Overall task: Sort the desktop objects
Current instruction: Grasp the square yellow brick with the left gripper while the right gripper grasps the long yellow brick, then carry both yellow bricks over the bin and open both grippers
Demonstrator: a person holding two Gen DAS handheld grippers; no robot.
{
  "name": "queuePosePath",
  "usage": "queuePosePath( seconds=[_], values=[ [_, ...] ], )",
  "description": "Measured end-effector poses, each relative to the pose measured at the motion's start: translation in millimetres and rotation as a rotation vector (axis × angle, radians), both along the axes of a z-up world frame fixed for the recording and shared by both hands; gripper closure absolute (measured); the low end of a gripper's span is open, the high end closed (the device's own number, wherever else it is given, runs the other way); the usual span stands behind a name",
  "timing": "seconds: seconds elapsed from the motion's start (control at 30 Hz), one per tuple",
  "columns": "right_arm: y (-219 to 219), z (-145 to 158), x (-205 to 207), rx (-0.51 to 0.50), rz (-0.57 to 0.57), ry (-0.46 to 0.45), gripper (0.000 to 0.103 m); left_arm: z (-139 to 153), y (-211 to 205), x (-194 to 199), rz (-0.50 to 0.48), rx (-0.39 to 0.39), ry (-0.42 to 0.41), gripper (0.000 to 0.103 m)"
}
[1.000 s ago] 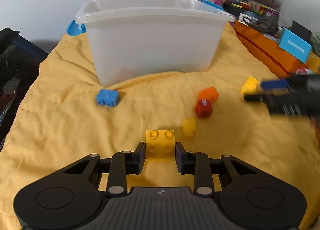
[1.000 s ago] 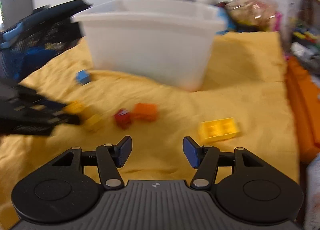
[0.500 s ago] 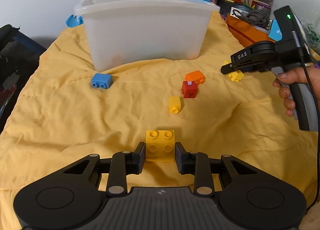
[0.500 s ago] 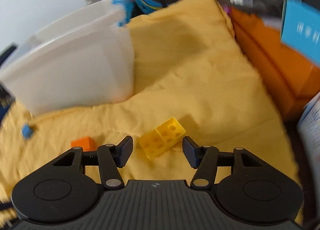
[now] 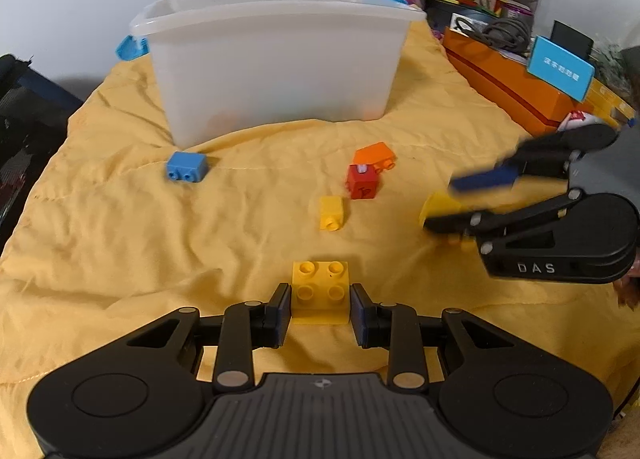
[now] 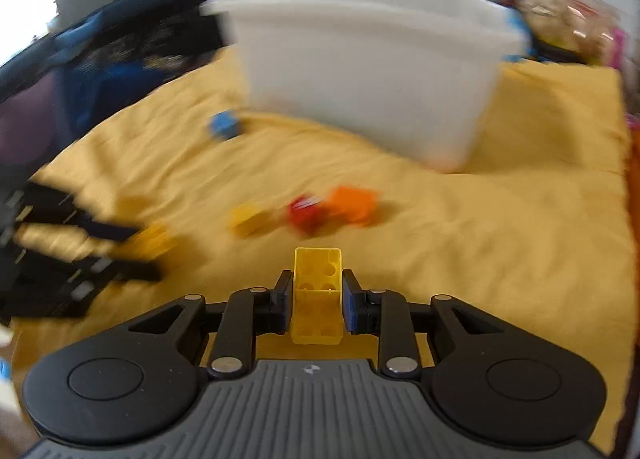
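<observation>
Left fingers [image 5: 320, 313]: clamped on a square yellow brick [image 5: 319, 293], studs facing the camera.
Right fingers [image 6: 316, 305]: closing on a long yellow brick [image 6: 318, 295], pads at its sides, hollow underside showing.
Surface: rumpled yellow cloth [image 5: 120, 243].
Ahead of fingers: white bin [image 5: 276, 59]; blue [image 5: 187, 167], orange [image 5: 375, 155], red [image 5: 363, 187] and small yellow [image 5: 331, 212] bricks lie loose.
Left view only: orange box [image 5: 508, 87] and clutter, sharp.
Right view: blurred throughout.
</observation>
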State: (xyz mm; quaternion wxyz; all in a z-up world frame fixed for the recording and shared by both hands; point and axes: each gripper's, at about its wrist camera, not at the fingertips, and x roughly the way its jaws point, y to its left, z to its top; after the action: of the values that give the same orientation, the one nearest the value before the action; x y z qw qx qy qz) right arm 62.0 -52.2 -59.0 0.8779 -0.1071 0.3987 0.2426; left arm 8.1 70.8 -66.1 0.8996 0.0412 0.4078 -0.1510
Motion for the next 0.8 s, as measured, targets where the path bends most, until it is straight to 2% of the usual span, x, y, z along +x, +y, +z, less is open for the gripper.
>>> queuePosePath(
  seconds=[0.07, 0.13, 0.17, 0.2, 0.27, 0.37, 0.43, 0.57, 0.8],
  values=[
    [9.7, -3.3, -9.8, -0.112, -0.004, -0.078, 0.058, -0.6, -2.3, -1.2, -0.008, 0.004, -0.001, 0.069],
    [14.1, 1.8, -19.6, -0.214, -0.026, -0.203, 0.058, -0.9, -4.3, -2.4, -0.014, 0.010, -0.002, 0.069],
    [16.1, 6.1, -24.9, -0.238, -0.031, -0.238, 0.056, -0.8, -4.8, -2.8, -0.015, 0.012, -0.004, 0.069],
    [16.5, 11.2, -29.8, -0.220, -0.004, -0.245, 0.059, -0.7, -5.2, -3.2, -0.014, 0.013, -0.005, 0.069],
    [22.5, 14.4, -38.9, -0.197, 0.065, -0.213, 0.060, -0.3, -4.8, -3.9, -0.011, 0.011, -0.005, 0.069],
    [36.8, -0.9, -45.7, -0.287, 0.103, -0.238, 0.060, -0.1, -5.4, -5.6, -0.011, 0.013, -0.008, 0.069],
    [39.5, -11.7, -41.8, -0.334, 0.072, -0.226, 0.060, -0.2, -5.4, -6.4, -0.007, 0.015, -0.005, 0.069],
    [38.0, -15.0, -31.9, -0.351, 0.033, -0.224, 0.059, 1.2, -4.3, -7.4, -0.001, 0.015, -0.010, 0.069],
    [13.5, -14.4, -17.6, -0.324, -0.118, -0.175, 0.058, -3.7, -4.0, -2.6, 0.003, 0.023, -0.012, 0.069]
  ],
)
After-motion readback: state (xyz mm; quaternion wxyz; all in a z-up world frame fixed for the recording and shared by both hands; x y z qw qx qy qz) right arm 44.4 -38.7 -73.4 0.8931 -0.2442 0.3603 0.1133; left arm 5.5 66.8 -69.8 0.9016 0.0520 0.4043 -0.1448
